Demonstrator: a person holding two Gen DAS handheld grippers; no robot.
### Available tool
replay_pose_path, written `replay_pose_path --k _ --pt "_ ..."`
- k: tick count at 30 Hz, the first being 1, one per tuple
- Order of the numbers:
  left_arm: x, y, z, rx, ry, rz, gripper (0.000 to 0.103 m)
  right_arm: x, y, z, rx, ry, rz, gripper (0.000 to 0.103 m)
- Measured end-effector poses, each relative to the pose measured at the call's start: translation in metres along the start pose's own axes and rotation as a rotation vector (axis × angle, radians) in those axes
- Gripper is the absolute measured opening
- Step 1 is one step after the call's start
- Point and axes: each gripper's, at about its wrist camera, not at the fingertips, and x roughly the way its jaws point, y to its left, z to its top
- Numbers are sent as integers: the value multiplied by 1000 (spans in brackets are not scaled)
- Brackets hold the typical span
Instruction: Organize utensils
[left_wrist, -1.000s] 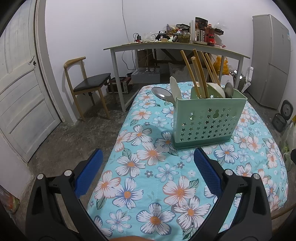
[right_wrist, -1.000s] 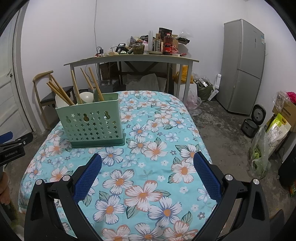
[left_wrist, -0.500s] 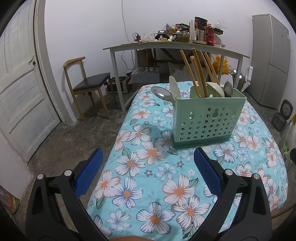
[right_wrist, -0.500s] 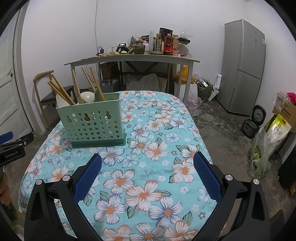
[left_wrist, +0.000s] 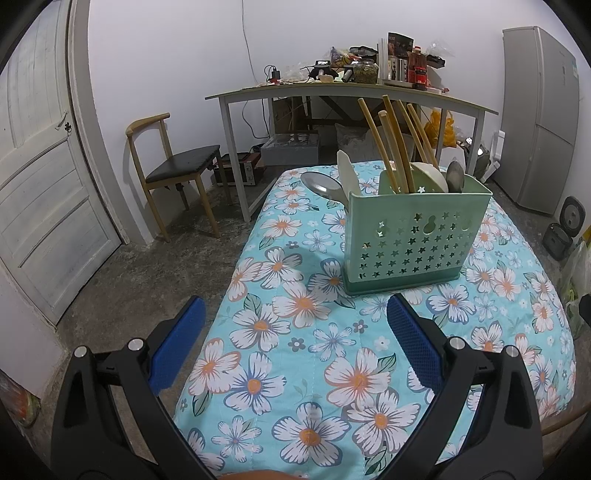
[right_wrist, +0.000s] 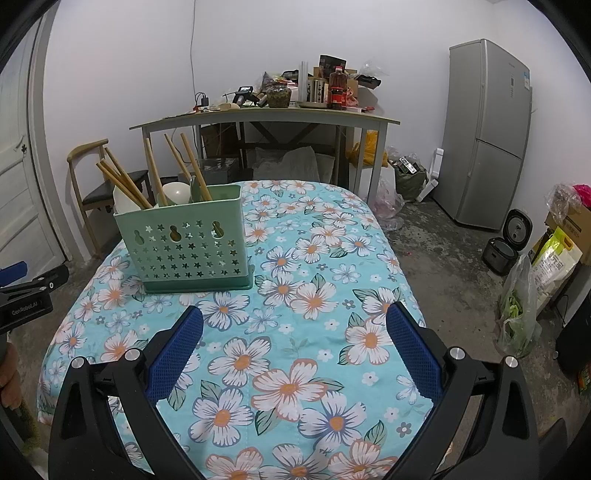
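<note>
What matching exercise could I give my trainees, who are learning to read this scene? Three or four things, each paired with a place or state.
Things:
1. chopsticks
2. green utensil caddy
3. left hand-held gripper
4. metal spoon

Places or states:
A. open, holding nothing
B. leaning out over the caddy's left end
C. standing on the floral tablecloth
D. standing upright inside the caddy

Pairs: 1-D, 2-C, 3-A, 4-B
</note>
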Motion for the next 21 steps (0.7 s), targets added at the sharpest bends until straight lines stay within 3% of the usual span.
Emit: replay_pose_path --k 21 --pt "0 0 0 -1 -1 -1 95 0 2 1 -4 -3 5 96"
